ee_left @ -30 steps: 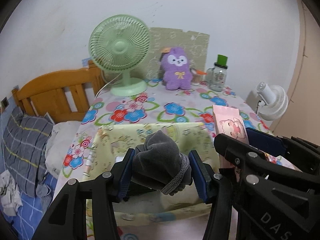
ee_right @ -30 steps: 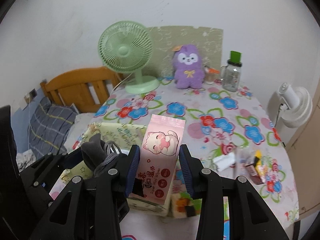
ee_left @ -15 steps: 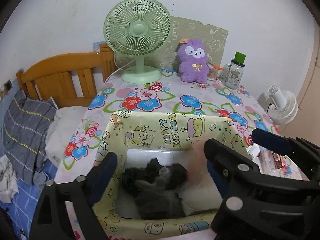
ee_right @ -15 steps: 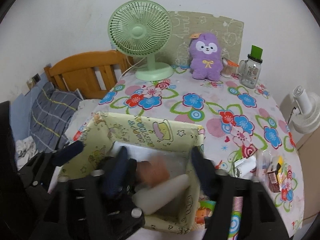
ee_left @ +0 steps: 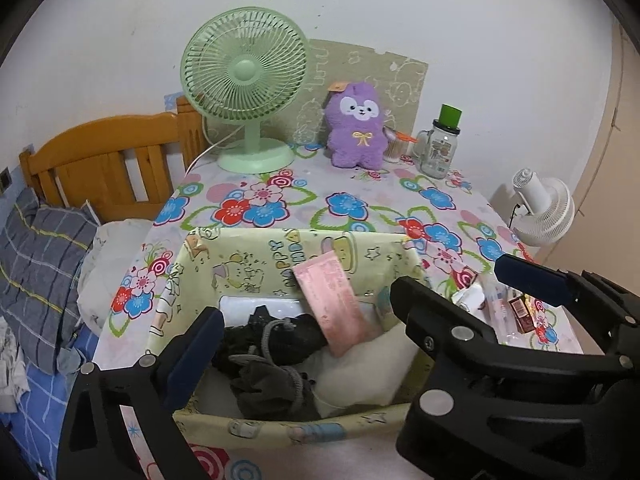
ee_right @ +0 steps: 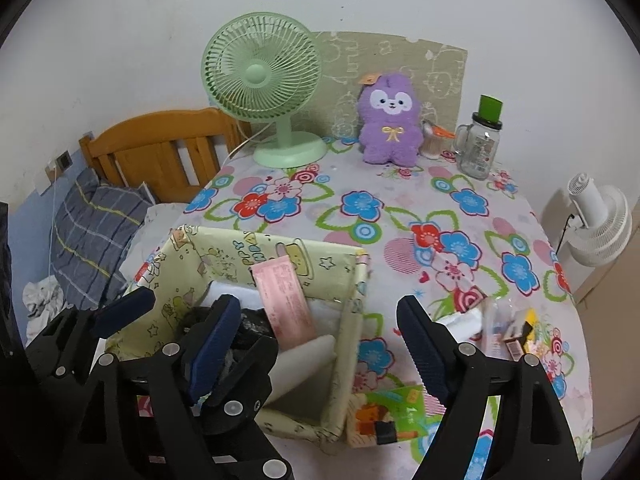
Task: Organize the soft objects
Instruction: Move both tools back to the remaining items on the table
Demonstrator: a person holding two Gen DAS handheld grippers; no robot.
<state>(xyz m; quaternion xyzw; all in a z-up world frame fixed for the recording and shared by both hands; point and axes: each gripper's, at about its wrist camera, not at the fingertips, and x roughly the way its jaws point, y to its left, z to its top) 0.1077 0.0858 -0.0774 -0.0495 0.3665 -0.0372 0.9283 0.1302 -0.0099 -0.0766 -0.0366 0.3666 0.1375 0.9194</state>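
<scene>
— Pink wipes packet (ee_left: 340, 304) is now lying in the yellow fabric bin (ee_left: 256, 258), beside the grey gloves (ee_left: 268, 380) just dropped there.

— Yes; left gripper (ee_left: 304, 344) and right gripper (ee_right: 320, 344) are both opening, holding nothing.

A glossy, flower-printed plastic cloth covers the tabletop (ee_right: 400, 216). The pale yellow storage box (ee_left: 248, 256) has smooth, faintly shiny printed fabric walls. Inside it lie matt dark grey knitted cloth pieces (ee_left: 272, 384), a smooth pink plastic pouch (ee_left: 336, 300) with a soft sheen, and a matt white cushion (ee_left: 360, 380). The purple plush toy (ee_right: 392, 120) is fuzzy pile cloth. The mint green desk fan (ee_left: 244, 72) is smooth moulded plastic, and the clear glass mug jar (ee_right: 478, 148) is shiny with a green plastic lid. The bed headboard (ee_left: 104, 160) is varnished orange wood. Both tools' jaws are matt black plastic with dull blue rubbery pads and bright metal screw heads.
</scene>
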